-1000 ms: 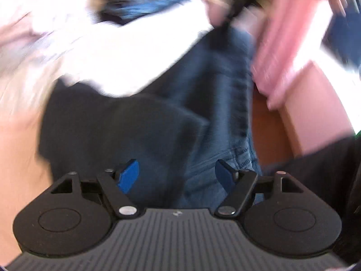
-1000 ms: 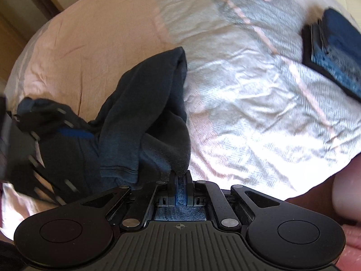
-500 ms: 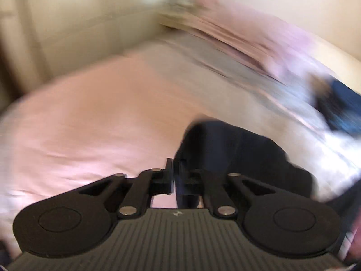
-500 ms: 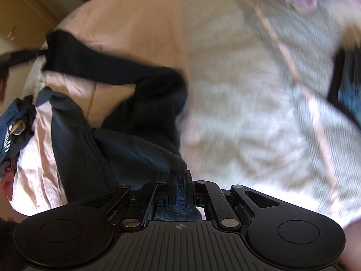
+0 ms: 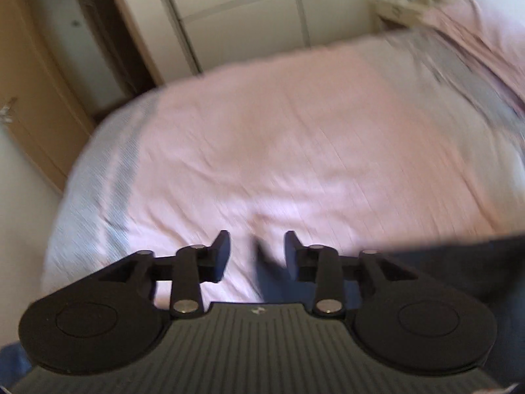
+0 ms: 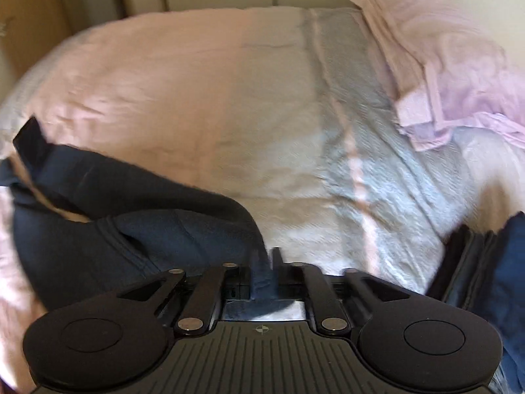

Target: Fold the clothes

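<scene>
A dark navy garment (image 6: pixel 137 229) lies crumpled on the pink bedspread (image 6: pixel 197 98), stretching left from my right gripper (image 6: pixel 262 262). That gripper is shut on the garment's edge, with cloth bunched between its fingers. In the left wrist view my left gripper (image 5: pixel 257 252) hovers just above the bed with its jaws open. A dark strip of the same garment (image 5: pixel 443 262) runs along the lower right there, and a tip of it shows in the gap between the fingers. The view is motion-blurred.
A folded stack of jeans and dark clothes (image 6: pixel 492 262) sits at the bed's right edge. Pink bedding (image 6: pixel 443 65) is heaped at the far right. Cream wardrobe doors (image 5: pixel 246 16) and a wooden cabinet (image 5: pixel 29 98) stand beyond the bed.
My left gripper, shut on the dark garment half a second ago, has opened and the cloth has slipped out. Both views have swung up toward the wardrobe; the right stays clamped.
</scene>
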`<action>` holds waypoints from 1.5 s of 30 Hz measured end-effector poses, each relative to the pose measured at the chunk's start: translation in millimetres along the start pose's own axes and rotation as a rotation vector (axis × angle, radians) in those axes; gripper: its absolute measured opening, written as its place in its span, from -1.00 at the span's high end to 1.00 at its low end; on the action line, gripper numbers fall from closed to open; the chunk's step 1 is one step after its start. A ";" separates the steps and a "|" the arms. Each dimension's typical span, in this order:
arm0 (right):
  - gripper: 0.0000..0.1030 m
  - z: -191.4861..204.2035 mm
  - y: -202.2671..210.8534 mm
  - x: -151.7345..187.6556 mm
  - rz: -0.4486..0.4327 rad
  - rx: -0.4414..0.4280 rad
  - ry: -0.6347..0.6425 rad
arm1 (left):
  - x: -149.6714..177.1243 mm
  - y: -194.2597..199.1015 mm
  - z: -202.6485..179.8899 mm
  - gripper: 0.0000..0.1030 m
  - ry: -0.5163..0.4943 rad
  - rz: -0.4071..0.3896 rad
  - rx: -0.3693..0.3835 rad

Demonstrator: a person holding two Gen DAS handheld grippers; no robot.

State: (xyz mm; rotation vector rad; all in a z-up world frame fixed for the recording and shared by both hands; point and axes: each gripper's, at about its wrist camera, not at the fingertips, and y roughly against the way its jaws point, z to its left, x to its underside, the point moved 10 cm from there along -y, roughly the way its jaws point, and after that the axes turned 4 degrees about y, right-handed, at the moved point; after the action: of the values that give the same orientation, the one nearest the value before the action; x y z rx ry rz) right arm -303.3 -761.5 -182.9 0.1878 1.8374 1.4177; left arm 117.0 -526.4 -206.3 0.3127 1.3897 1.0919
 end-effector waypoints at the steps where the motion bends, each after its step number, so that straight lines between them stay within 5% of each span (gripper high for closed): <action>1: 0.16 3.7 -1.9 6.3 0.006 0.002 -0.013 | 22.1 0.1 -8.0 0.18 -0.039 0.018 0.014; 2: -0.05 9.5 -2.3 15.3 0.013 -0.013 -0.037 | 46.9 -0.4 -16.3 0.16 -0.102 0.040 0.026; 9: -0.06 96.9 -17.7 101.1 0.177 -0.129 -0.052 | 227.6 -15.7 -18.0 0.00 -0.647 0.163 0.019; 12: -0.06 143.9 -27.5 133.1 0.230 -0.079 0.061 | 266.6 -46.3 -7.8 0.00 -0.798 0.172 0.047; 21: -0.06 265.2 -53.6 180.6 0.246 0.010 0.514 | 294.9 -102.2 -32.3 -0.22 -1.165 -0.097 0.119; 25: -0.06 271.3 -73.5 194.4 0.214 0.125 0.693 | 284.1 -109.8 -41.1 -0.11 -1.170 -0.159 0.056; 27: -0.05 267.1 -86.9 200.5 0.213 0.154 0.743 | 280.1 -114.3 -40.5 0.57 -1.145 -0.135 0.062; 28: -0.02 263.0 -90.7 200.2 0.204 0.160 0.747 | 279.6 -113.2 -41.3 0.61 -1.148 -0.120 0.064; 29: 0.48 258.9 -94.4 200.0 0.195 0.166 0.751 | 278.4 -109.1 -41.2 0.69 -1.148 -0.112 0.067; 30: 0.85 254.1 -95.6 199.1 0.186 0.169 0.751 | 276.9 -104.3 -41.0 0.72 -1.147 -0.103 0.070; 31: 0.94 248.0 -91.9 197.1 0.175 0.165 0.746 | 273.4 -94.0 -40.0 0.72 -1.141 -0.090 0.080; 36: 0.95 196.4 -40.2 190.8 0.170 0.177 0.756 | 280.4 -12.9 -54.1 0.74 -1.160 -0.014 0.243; 40: 0.95 135.2 6.5 200.5 0.224 0.221 0.745 | 335.3 87.1 -99.2 0.73 -1.235 0.110 0.472; 45: 0.95 82.7 28.2 248.8 0.338 0.202 0.683 | 407.0 139.5 -148.1 0.54 -1.192 0.235 0.565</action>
State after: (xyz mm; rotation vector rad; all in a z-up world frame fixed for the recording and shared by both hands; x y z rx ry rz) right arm -426.6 -552.3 -285.5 0.1248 2.6097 1.6543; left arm -149.0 -206.7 -390.9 1.3152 0.5264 0.4553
